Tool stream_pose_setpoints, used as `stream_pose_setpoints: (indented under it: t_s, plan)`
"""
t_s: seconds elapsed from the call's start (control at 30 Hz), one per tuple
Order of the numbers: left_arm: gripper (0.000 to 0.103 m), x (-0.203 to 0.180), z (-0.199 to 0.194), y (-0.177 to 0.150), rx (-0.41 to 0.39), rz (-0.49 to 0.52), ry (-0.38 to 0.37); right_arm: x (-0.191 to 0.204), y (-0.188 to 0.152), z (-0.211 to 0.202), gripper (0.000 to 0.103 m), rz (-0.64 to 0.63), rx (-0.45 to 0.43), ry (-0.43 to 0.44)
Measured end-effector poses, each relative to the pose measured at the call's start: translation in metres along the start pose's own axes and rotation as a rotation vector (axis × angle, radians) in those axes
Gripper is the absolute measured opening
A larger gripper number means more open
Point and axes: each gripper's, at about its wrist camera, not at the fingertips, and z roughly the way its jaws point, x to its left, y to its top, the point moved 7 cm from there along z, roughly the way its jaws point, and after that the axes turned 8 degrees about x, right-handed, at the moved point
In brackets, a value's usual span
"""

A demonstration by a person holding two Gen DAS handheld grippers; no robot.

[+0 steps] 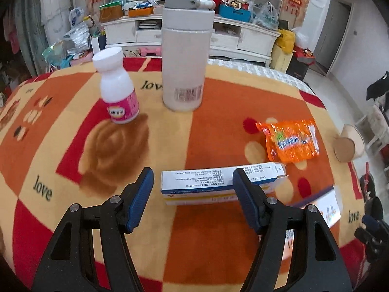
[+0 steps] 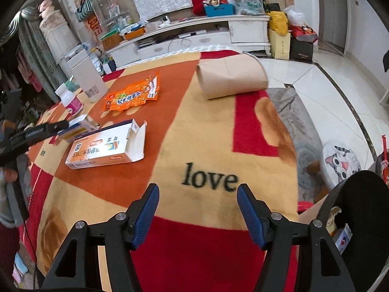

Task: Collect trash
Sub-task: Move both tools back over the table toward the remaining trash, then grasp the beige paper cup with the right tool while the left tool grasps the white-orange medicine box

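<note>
Left claw jaws apart, nothing gripped; blue-white carton lies flat just past the tips. Right claw jaws apart, empty, over the blanket-covered surface near its right edge. Farther out: orange-white carton, orange snack wrapper, paper cup on its side by the far edge.

Fuzzy cloth blanket; glossy orange plastic wrapper; matt paper cup.

Blue-white box: flat, end flap open.
Orange-white box: flat, flap open.
Orange wrapper: flat, crinkled.
Paper cup: tipped on its side.
</note>
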Motion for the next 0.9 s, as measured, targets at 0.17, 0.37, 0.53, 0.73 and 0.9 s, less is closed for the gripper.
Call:
stream_pose_setpoints:
  t_s: [0.17, 0.37, 0.53, 0.73, 0.9]
  plan:
    - [0.067, -0.002, 0.0, 0.007, 0.004, 0.023, 0.014, -0.006, 0.003, 0.001, 0.065, 0.01, 0.006, -0.011]
    - [0.067, -0.007, 0.021, 0.01, 0.082, 0.03, -0.003, -0.007, 0.015, 0.003, 0.066, 0.022, 0.001, -0.014]
    - [0.066, -0.021, 0.008, 0.013, 0.034, 0.028, -0.049, -0.011, 0.031, 0.006, 0.07, 0.026, -0.006, -0.023]
    - [0.066, -0.075, -0.026, 0.029, -0.034, 0.097, -0.187, -0.022, 0.047, 0.013, 0.07, 0.055, -0.003, -0.006]
    - [0.066, -0.113, -0.025, 0.037, 0.002, 0.122, -0.268, -0.045, 0.07, 0.008, 0.074, 0.179, -0.05, 0.065]
